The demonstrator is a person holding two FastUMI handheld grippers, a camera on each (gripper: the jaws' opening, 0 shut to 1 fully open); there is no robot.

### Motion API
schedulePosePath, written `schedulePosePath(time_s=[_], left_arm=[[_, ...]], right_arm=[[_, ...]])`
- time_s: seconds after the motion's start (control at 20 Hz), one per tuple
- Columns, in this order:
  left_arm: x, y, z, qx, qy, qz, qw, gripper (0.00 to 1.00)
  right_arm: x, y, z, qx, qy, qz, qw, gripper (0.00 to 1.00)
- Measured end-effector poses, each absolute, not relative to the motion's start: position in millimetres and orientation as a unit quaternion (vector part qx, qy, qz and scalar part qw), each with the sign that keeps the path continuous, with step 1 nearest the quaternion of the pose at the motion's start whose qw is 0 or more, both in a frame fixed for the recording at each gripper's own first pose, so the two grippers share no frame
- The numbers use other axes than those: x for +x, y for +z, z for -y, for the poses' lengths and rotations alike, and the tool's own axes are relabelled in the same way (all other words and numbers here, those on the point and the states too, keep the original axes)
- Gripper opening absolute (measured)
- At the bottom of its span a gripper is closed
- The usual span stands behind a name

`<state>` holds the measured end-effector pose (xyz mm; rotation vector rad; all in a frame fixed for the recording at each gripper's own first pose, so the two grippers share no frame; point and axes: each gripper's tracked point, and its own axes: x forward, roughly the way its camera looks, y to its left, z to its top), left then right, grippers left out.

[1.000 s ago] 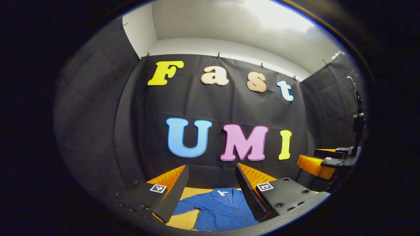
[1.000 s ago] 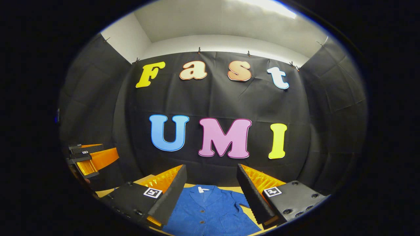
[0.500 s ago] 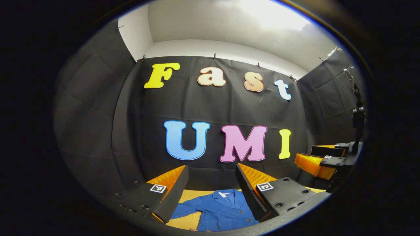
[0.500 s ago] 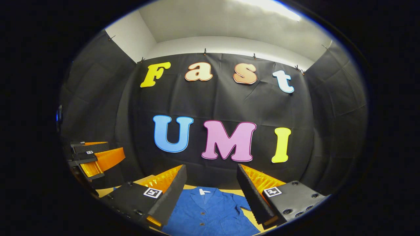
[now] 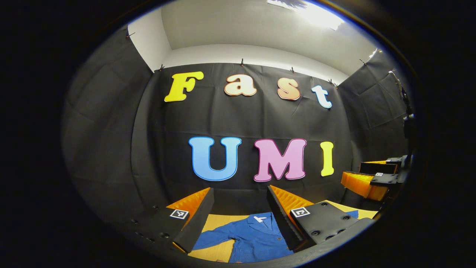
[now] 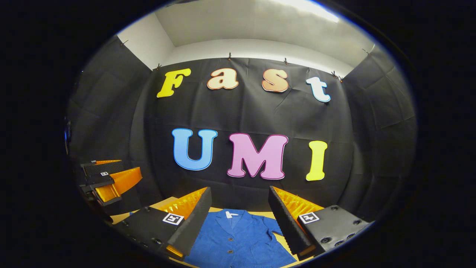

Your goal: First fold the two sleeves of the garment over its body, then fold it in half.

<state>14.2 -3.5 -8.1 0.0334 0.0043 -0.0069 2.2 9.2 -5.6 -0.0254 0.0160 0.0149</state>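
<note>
Blue garment (image 5: pixel 256 238) flat on wooden table (image 5: pixel 215 223), bottom centre of both views, sleeves unfolded. Left gripper (image 5: pixel 240 214) and right gripper (image 6: pixel 240 216) wide open, empty, held high. Advised: lower onto one cuff, pinch top layer only, carry across body.

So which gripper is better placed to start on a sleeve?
Probably left. The left gripper is open, with the blue button-up garment's spread-out sleeve lying between its fingers. The right gripper faces mostly the body.
</note>
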Motion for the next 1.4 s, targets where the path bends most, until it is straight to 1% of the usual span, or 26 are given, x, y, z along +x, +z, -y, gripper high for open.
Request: schedulePosePath(time_s=[0.15,0.2,0.45,0.5,0.55,0.6,0.65,0.9,0.95,1.0,1.1,1.2,1.3,1.4], left_arm=[[10.5,-10.8,10.8,0.020,-0.010,-0.003,1.000,0.82],[10.1,-11.8,12.3,0.021,-0.013,-0.004,1.000,0.82],[10.0,-15.3,12.5,0.027,-0.010,-0.009,1.000,0.82],[10.2,-15.0,14.4,0.027,-0.012,-0.009,1.000,0.82],[10.5,-16.3,14.8,0.027,-0.012,-0.009,1.000,0.82],[11.3,-17.0,15.4,0.027,-0.012,-0.011,0.999,0.85],[12.9,-17.9,16.2,0.026,-0.012,-0.013,1.000,0.82],[14.1,-24.4,20.3,0.022,-0.011,-0.022,0.999,0.82],[16.4,-26.9,20.4,0.022,-0.010,-0.023,0.999,0.85],[17.6,-28.1,20.6,0.022,-0.009,-0.025,0.999,0.82],[18.6,-30.8,20.0,0.021,-0.006,-0.029,0.999,0.82],[21.8,-34.0,19.4,0.020,-0.002,-0.032,0.999,0.82],[24.8,-36.0,20.4,0.021,-0.002,-0.034,0.999,0.82],[27.7,-37.6,21.4,0.024,-0.002,-0.037,0.999,0.82]], right_arm=[[-0.7,-4.1,-4.9,-0.010,0.002,-0.004,1.000,0.91],[0.0,-6.0,-3.6,-0.010,0.000,-0.006,1.000,0.96],[2.0,-15.7,-3.5,-0.005,0.001,-0.022,1.000,0.96],[1.9,-16.9,-3.0,-0.004,0.001,-0.023,1.000,0.91],[2.4,-17.9,-2.5,-0.004,0.001,-0.024,1.000,0.91],[2.8,-18.4,-2.1,-0.006,0.001,-0.025,1.000,0.91],[2.4,-20.3,-1.3,-0.009,0.001,-0.027,1.000,0.91],[6.8,-28.4,1.3,-0.008,0.003,-0.038,0.999,0.91],[8.0,-31.2,0.8,-0.008,0.004,-0.041,0.999,0.91],[9.8,-33.7,0.6,-0.008,0.005,-0.045,0.999,0.91],[14.1,-36.9,1.3,-0.008,0.008,-0.049,0.999,0.91],[19.0,-38.2,1.5,-0.009,0.010,-0.049,0.999,1.00],[23.7,-40.9,3.5,-0.008,0.011,-0.051,0.999,1.00],[30.3,-44.1,5.4,-0.007,0.011,-0.053,0.998,0.94]])
